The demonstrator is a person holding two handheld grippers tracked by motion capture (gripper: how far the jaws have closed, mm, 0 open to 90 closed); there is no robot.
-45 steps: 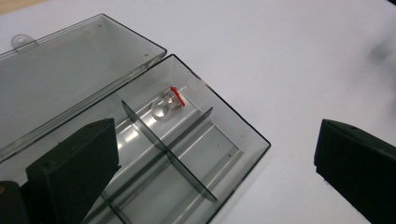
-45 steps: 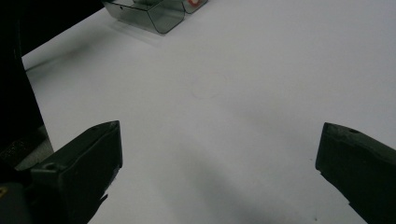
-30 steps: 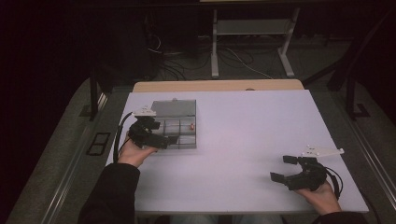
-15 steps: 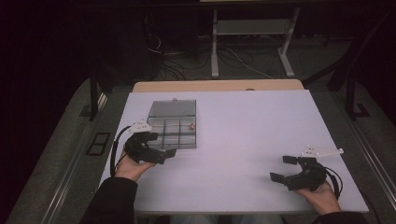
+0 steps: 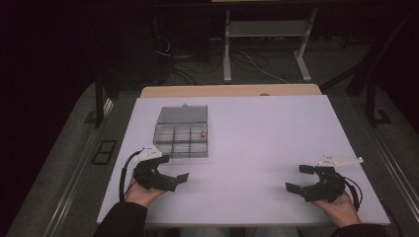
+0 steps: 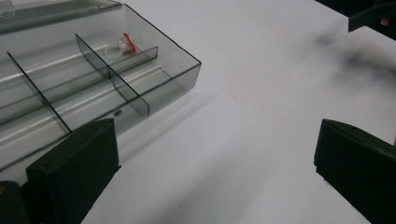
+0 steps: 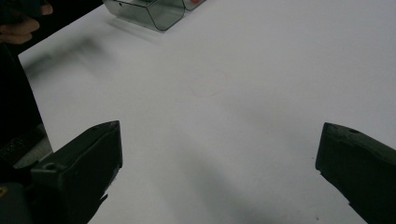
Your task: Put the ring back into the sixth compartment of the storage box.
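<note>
Right now, from where I stand:
Left gripper (image 5: pixel 174 180): released, jaws spread wide with nothing between them, held low over the white table (image 5: pixel 267 143) at the near left, just in front of the box.
Right gripper (image 5: pixel 299 178): also released, jaws well apart and empty, sitting at the near right corner, well apart from the box.
Clear compartment box (image 5: pixel 182 138): lying flat on the left half of the table, smoky see-through walls, dividers splitting it into small cells, lid (image 5: pixel 183 114) folded back on the far side.
Small red-and-clear piece (image 5: pixel 202 133): resting inside a right-hand cell of the box; in the left gripper view it sits in the far cell by the box's corner (image 6: pixel 120 45).
Hands: left hand (image 5: pixel 141 192) and right hand (image 5: pixel 341 207) come in from the near edge, dark sleeves showing.
Beyond the table: cables and a pale metal stand (image 5: pixel 267 34) on the dark floor.
</note>
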